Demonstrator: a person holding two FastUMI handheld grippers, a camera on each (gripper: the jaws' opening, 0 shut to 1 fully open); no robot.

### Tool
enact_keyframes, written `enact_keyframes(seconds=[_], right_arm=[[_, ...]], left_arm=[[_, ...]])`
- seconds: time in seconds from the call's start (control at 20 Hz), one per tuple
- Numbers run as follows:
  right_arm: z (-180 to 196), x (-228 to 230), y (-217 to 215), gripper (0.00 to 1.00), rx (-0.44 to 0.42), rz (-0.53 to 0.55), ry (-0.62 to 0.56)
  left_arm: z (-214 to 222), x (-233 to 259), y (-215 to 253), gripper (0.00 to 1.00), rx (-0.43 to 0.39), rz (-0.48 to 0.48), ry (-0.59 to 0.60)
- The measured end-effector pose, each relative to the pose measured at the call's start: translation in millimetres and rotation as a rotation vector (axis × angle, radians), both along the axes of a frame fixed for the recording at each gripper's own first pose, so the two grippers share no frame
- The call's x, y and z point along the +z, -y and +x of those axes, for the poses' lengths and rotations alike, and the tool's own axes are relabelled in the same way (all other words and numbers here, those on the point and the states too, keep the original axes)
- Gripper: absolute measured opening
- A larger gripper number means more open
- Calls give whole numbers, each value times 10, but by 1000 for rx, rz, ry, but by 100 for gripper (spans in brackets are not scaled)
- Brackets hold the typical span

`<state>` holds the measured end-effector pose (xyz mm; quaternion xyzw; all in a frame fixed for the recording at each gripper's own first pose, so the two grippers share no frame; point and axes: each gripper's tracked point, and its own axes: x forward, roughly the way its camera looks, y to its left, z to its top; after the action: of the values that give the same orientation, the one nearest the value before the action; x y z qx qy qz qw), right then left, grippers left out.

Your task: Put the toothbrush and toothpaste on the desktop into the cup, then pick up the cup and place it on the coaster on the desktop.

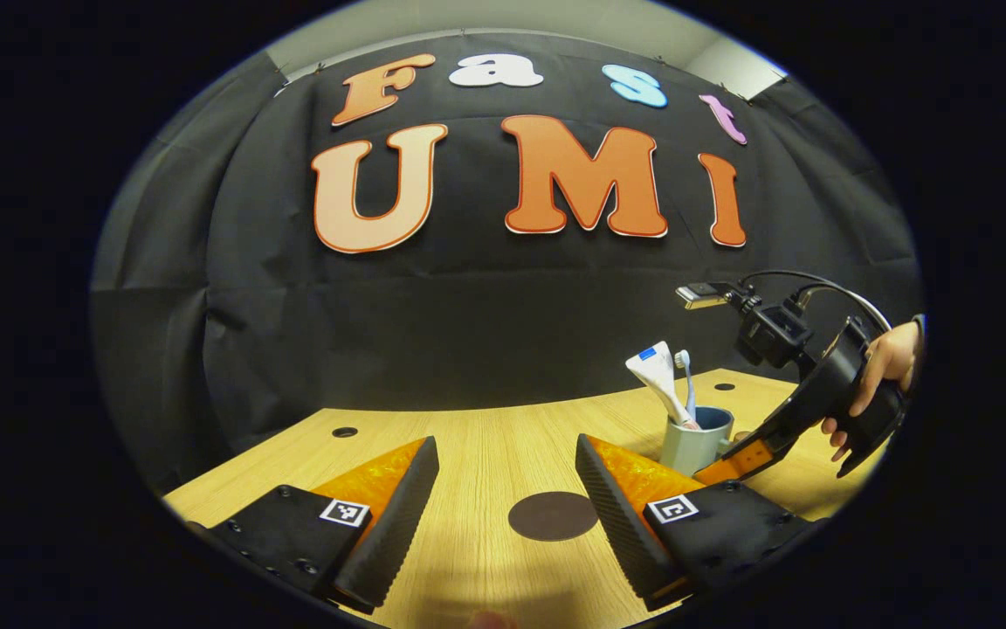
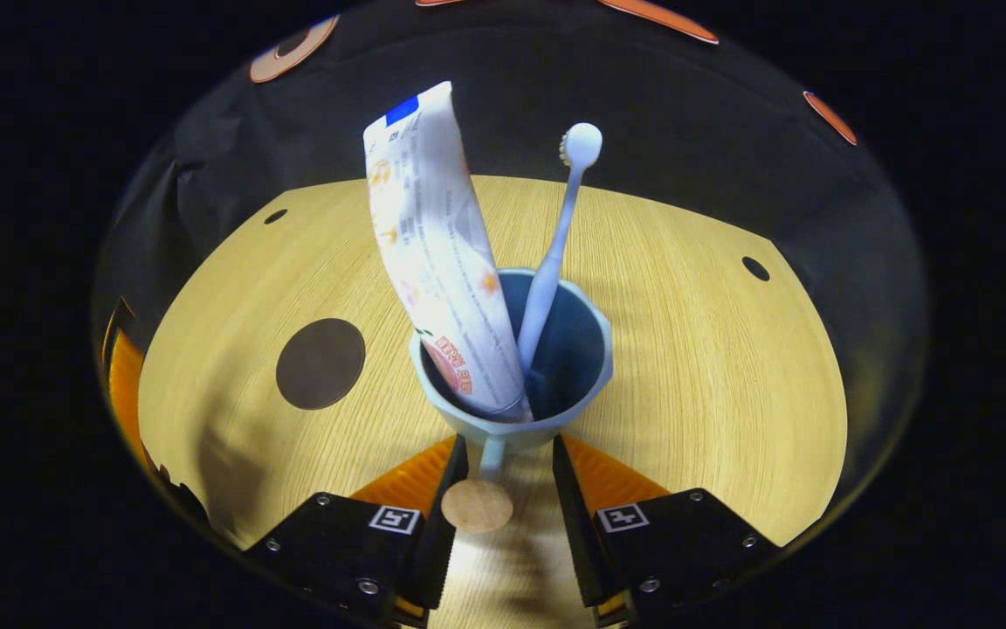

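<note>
Straddling cup (image 2: 512, 367) handle, right tongs (image 2: 509, 476) not yet clamped; left tongs (image 1: 503, 489) open over coaster (image 1: 553, 515). Cup rigid, top-heavy: grip handle firmly.

cup (image 2: 512, 384) – 1 | toothbrush (image 2: 555, 245) – 1 | toothpaste (image 2: 437, 245) – 1 | coaster (image 2: 320, 363) – 1

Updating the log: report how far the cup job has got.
Done: the toothpaste and toothbrush both stand in the cup. In hand: the right gripper has its fingers on either side of the cup's handle, not visibly pressing it. The left gripper is open above the table. Left: the cup sits on bare wood, apart from the coaster, so lifting and placing remain.
</note>
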<state>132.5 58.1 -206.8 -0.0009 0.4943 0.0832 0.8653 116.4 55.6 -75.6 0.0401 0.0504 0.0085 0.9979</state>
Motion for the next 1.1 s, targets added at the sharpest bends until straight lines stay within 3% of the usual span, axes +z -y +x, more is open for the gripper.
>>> enact_keyframes(seconds=[0.05,0.2,0.5,0.55,0.6,0.8,0.85,0.9,1.1], right_arm=[[-23,16,16,57,-7,-5,5],[-56,34,22,27,-38,27,-5],[-40,45,-9,22,-27,36,20],[-38,54,-9,17,-24,46,22],[-29,89,-5,20,-18,50,32],[19,100,9,20,10,63,71],[22,94,13,20,19,65,75],[26,91,15,20,28,65,82],[52,84,26,20,65,83,104]], left_arm=[[-21,-10,-28,100,6,-3,-2],[-86,-42,-127,100,18,-10,-10],[-175,-78,-256,100,38,-21,-23],[-189,-92,-290,100,46,-18,-28],[-224,-124,-309,100,50,-21,-35],[-311,-123,-400,100,68,-28,-40],[-327,-106,-409,96,71,-27,-38],[-348,-97,-409,100,72,-27,-38],[-391,-103,-433,100,75,-28,-41]])
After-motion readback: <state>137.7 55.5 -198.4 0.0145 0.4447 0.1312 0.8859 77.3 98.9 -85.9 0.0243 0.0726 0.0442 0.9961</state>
